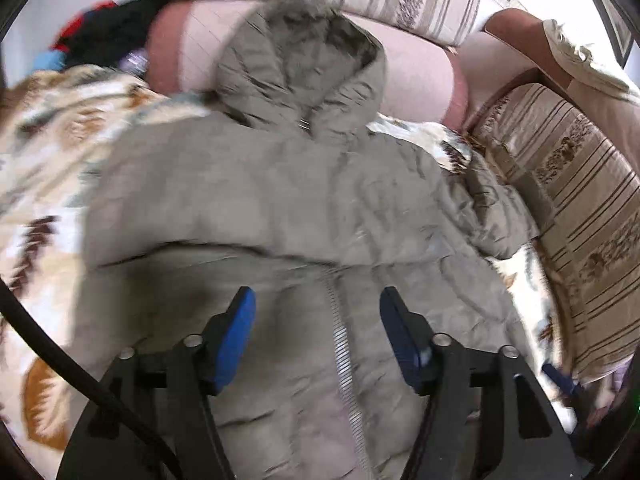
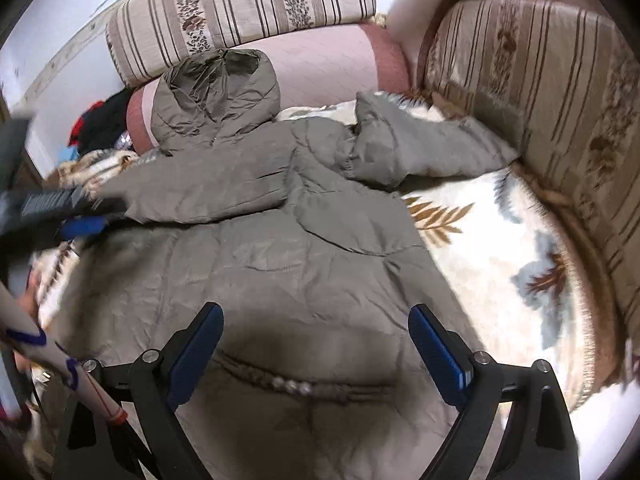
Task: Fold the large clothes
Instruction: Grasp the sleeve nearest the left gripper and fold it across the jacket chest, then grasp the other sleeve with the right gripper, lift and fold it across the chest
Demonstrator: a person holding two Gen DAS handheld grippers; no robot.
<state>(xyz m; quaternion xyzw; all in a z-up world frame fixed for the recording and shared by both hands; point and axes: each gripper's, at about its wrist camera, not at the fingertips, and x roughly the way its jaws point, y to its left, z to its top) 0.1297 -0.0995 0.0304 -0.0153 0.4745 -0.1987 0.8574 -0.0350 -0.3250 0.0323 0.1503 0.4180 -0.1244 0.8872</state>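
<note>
No words, numbers or brand names can be read in either view. The coat (image 2: pixel 256 240) shows no label, and the blanket (image 2: pixel 500 248) and the striped cushions (image 2: pixel 248 4) carry only leaf and flower patterns.

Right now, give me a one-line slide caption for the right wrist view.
Open right gripper above a grey hooded coat spread on a leaf-print blanket, one sleeve folded across.

A leaf-patterned blanket (image 2: pixel 500 240) covers the seat at right and lower left. Striped floral cushions (image 2: pixel 248 4) line the top and right edges. A pink bolster (image 1: pixel 416 76) lies below them; dark and red clothes (image 1: pixel 100 36) pile upper left.
</note>
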